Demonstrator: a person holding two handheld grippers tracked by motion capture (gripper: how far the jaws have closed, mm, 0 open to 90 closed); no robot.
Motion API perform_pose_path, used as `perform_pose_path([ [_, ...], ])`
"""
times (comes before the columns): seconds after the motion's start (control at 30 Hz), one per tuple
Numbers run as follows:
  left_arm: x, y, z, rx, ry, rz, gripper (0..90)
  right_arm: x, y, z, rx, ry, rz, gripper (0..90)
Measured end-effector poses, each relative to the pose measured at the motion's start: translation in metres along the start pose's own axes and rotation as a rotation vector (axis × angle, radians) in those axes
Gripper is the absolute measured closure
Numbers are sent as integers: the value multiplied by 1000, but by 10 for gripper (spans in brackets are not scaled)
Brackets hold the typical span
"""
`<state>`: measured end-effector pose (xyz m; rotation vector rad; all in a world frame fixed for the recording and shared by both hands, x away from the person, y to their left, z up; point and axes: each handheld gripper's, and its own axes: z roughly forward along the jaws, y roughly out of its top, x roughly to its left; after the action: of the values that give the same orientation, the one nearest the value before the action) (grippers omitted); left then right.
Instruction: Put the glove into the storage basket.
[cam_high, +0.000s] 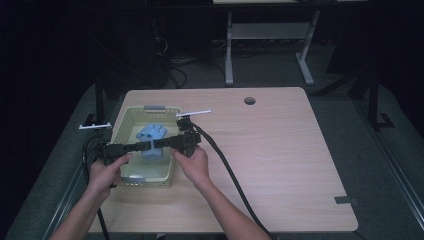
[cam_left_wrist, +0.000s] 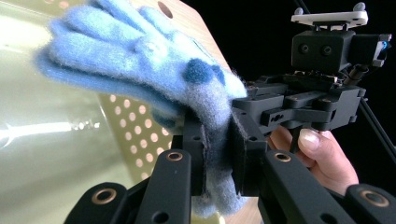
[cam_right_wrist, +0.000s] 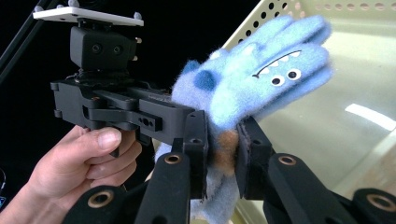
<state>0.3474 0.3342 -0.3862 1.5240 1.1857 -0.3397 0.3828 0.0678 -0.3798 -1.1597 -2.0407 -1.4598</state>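
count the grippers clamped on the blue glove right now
2. The left gripper pinches the blue glove near its cuff; the right gripper pinches it from the opposite side, above the basket.

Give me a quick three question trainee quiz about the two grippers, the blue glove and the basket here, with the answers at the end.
1. True or false: both the left gripper and the right gripper are shut on the blue glove.
2. Over what is the glove held? A) the bare tabletop B) the perforated basket C) the floor
3. What is sewn on the glove in the right gripper view?

Key
1. True.
2. B.
3. A monster face: two eyes and a toothed mouth.
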Motion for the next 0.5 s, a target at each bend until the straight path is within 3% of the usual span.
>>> perform_pose_path([
  [0.13, 4, 0, -2, 16, 14, -2, 783, 1, -1, 7, 14, -19, -17, 762],
  [0.5, 13, 1, 1, 50, 50, -22, 784, -10, -4, 17, 24, -9, 27, 756],
])
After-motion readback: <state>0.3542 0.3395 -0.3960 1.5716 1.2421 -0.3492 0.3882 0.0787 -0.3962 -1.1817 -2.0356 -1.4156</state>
